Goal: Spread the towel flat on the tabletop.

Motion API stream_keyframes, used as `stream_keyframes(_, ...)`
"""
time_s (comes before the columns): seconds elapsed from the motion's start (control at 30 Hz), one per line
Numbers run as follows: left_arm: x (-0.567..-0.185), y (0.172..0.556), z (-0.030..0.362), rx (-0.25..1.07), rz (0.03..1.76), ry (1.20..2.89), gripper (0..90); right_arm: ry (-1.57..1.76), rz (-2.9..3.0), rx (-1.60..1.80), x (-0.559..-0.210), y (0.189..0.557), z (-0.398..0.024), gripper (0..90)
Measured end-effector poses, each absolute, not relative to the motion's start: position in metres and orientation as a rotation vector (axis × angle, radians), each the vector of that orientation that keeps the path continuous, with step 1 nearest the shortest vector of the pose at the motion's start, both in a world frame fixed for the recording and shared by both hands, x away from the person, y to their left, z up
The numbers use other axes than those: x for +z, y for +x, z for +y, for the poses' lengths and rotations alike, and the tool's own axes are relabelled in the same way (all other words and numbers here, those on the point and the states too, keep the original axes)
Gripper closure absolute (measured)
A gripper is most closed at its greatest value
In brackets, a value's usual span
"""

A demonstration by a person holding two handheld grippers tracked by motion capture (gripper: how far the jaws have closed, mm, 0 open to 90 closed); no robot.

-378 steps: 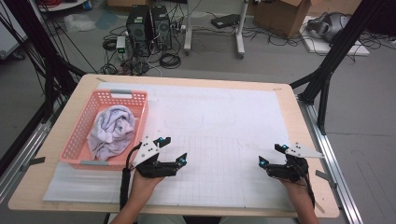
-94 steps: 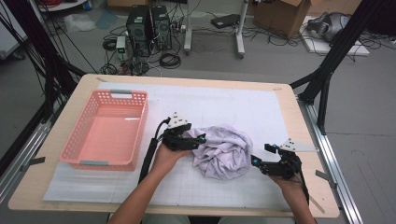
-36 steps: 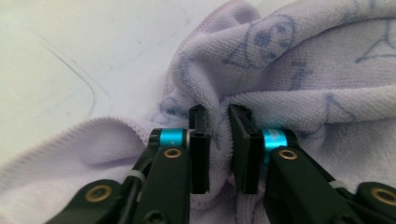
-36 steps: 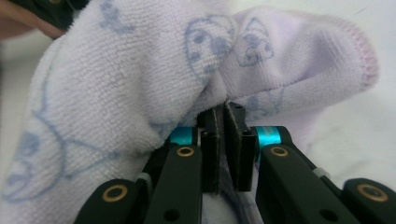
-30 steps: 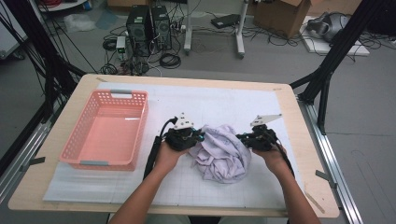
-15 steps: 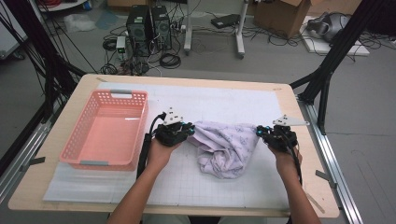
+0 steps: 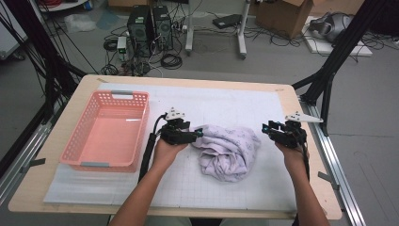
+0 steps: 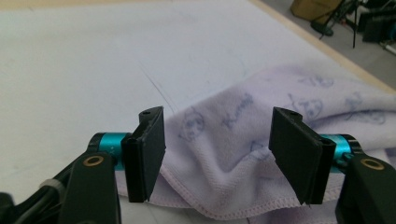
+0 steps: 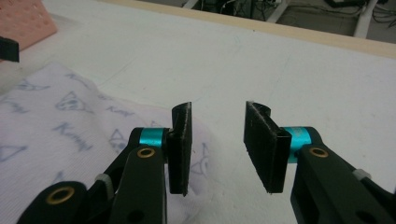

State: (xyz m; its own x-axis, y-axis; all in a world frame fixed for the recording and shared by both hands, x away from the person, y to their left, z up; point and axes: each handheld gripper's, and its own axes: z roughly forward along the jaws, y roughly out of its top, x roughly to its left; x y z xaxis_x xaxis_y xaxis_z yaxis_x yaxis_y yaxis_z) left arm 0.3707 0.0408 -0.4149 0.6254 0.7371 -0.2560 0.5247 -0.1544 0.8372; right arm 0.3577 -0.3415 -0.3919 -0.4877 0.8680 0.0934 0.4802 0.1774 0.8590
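Between both hand-held grippers lies the lavender towel (image 7: 227,149).

Your left gripper (image 8: 217,154) has just been opening; its jaws stand wide, pads clear of the lilac printed towel (image 8: 280,116) lying between them on the white surface (image 8: 93,60).

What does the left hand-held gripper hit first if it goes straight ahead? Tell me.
Probably the lavender towel: it already lies between the open jaws of the left hand-held gripper, which have just been opening, its hemmed edge nearest. Beyond it is the white mat.
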Motion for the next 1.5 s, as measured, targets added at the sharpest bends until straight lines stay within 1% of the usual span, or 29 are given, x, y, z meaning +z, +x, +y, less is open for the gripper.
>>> stream_keyframes(0.03, -0.415, 0.371, 0.041, 0.259, 1.016, 1.822, 34.5, 1.268, 2.057, 1.234, -0.393, 0.362, -0.340, 61.3)
stream_keyframes(0.07, -0.421, 0.371, 0.032, 0.245, 1.023, 1.847, 33.9, 1.268, 2.076, 1.224, -0.394, 0.367, -0.337, 60.6)
stream_keyframes(0.17, -0.427, 0.371, 0.023, 0.229, 1.012, 1.874, 35.8, 1.256, 2.140, 1.195, -0.398, 0.383, -0.327, 59.4)
stream_keyframes(0.23, -0.432, 0.371, 0.015, 0.221, 1.005, 1.904, 43.1, 1.242, 2.186, 1.173, -0.401, 0.392, -0.317, 58.0)
stream_keyframes(0.27, -0.436, 0.369, 0.010, 0.212, 0.978, 1.951, 48.2, 1.231, 2.214, 1.166, -0.402, 0.397, -0.312, 56.8)
stream_keyframes(0.3, -0.436, 0.369, 0.010, 0.212, 0.978, 1.951, 54.6, 1.205, 2.235, 1.157, -0.403, 0.401, -0.307, 56.4)
stream_keyframes(0.33, -0.438, 0.366, 0.005, 0.245, 0.937, 2.023, 60.8, 1.175, 2.261, 1.156, -0.404, 0.405, -0.300, 56.3)
stream_keyframes(0.37, -0.438, 0.366, 0.005, 0.245, 0.937, 2.023, 67.7, 1.175, 2.261, 1.156, -0.404, 0.405, -0.300, 56.3)
stream_keyframes(0.4, -0.439, 0.365, 0.004, 0.260, 0.917, 2.055, 74.2, 1.128, 2.315, 1.145, -0.408, 0.414, -0.289, 54.2)
stream_keyframes(0.47, -0.437, 0.362, 0.004, 0.285, 0.887, 2.069, 78.6, 1.087, 2.373, 1.145, -0.411, 0.424, -0.277, 54.2)
stream_keyframes(0.53, -0.436, 0.362, 0.006, 0.283, 0.881, 2.072, 80.1, 1.072, 2.410, 1.133, -0.414, 0.428, -0.270, 54.1)
stream_keyframes(0.6, -0.434, 0.358, 0.011, 0.285, 0.868, 2.077, 80.7, 1.021, 2.520, 1.097, -0.422, 0.441, -0.252, 53.8)
stream_keyframes(0.73, -0.429, 0.353, 0.020, 0.306, 0.854, 2.079, 81.0, 0.917, 2.675, 1.062, -0.432, 0.451, -0.226, 57.2)
stream_keyframes(0.8, -0.425, 0.352, 0.027, 0.326, 0.860, 2.074, 81.0, 0.858, 2.694, 1.019, -0.436, 0.450, -0.216, 60.4)
stream_keyframes(0.83, -0.422, 0.352, 0.035, 0.328, 0.868, 2.055, 81.1, 0.855, 2.694, 1.019, -0.436, 0.450, -0.215, 63.4)
stream_keyframes(0.87, -0.422, 0.352, 0.035, 0.328, 0.868, 2.055, 81.2, 0.857, 2.698, 1.025, -0.436, 0.450, -0.216, 70.8)
stream_keyframes(0.9, -0.419, 0.352, 0.040, 0.338, 0.876, 2.038, 81.2, 0.861, 2.706, 1.022, -0.434, 0.450, -0.217, 86.9)
stream_keyframes(1.0, -0.415, 0.352, 0.046, 0.351, 0.886, 2.015, 81.3, 0.828, 2.676, 0.966, -0.430, 0.448, -0.216, 87.2)
stream_keyframes(1.1, -0.410, 0.353, 0.052, 0.372, 0.899, 1.985, 81.3, 0.883, 2.542, 0.977, -0.421, 0.450, -0.224, 87.6)
stream_keyframes(1.27, -0.406, 0.361, 0.057, 0.413, 0.922, 1.974, 81.6, 1.051, 2.281, 0.986, -0.402, 0.453, -0.254, 87.6)
stream_keyframes(1.4, -0.409, 0.366, 0.057, 0.420, 0.951, 1.923, 81.6, 1.176, 2.128, 1.018, -0.392, 0.454, -0.281, 87.6)
stream_keyframes(1.5, -0.413, 0.370, 0.057, 0.436, 0.986, 1.923, 83.1, 1.222, 2.012, 0.989, -0.387, 0.451, -0.292, 87.6)
